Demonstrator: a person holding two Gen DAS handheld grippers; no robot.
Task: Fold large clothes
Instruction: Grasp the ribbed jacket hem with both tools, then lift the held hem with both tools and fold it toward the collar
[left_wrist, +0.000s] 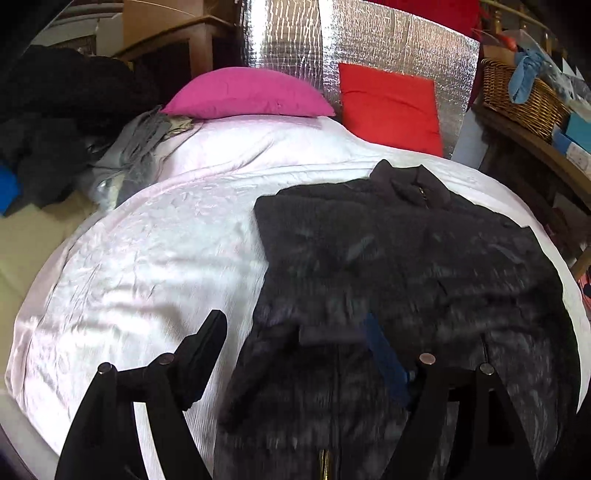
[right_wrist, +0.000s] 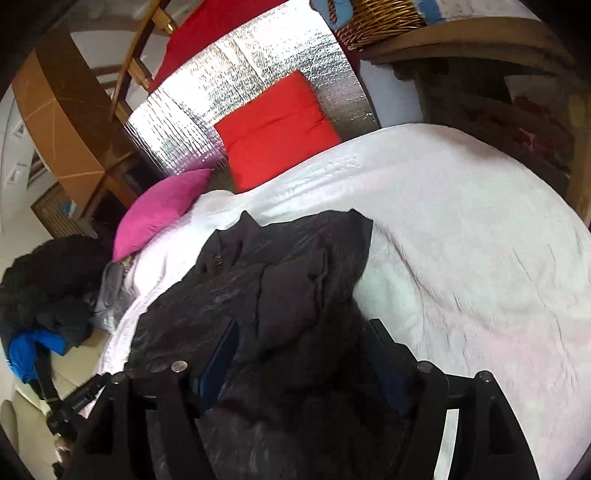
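Presently catalogued, item one: a large black quilted zip-front jacket (left_wrist: 402, 258), spread on a pale pink satin bed cover (left_wrist: 147, 251). It lies directly ahead of and beneath both tools, collar at the far end, hem nearest the cameras. Its long axis runs away from the tools, following the zip line. Both sleeves appear already folded in across the body, though blur makes this uncertain.

Item two: left gripper (left_wrist: 295, 354), black fingers with blue pads, spread wide. One finger hangs over bare cover to the left of the jacket's edge; the other over the dark fabric. No pad visibly presses cloth.

Item three: right gripper (right_wrist: 299, 354), same make, likewise spread. Jacket fabric bulges up between the fingers, yet neither blue pad seems to bear on it; judged not gripping.

Item four, surroundings beyond the jacket: a magenta pillow (left_wrist: 247, 92) and a red square cushion (left_wrist: 391, 107) against a silver foil panel (left_wrist: 369, 40); a heap of dark clothes (left_wrist: 55, 122) far left; a wicker basket (left_wrist: 517, 96) far right.

Relation governing the next move, as judged: the hem lies nearest both tools, the collar farthest. A lengthwise fold would carry hem toward collar along that axis. Each hand sits near its own hem corner, neither clearly closer.
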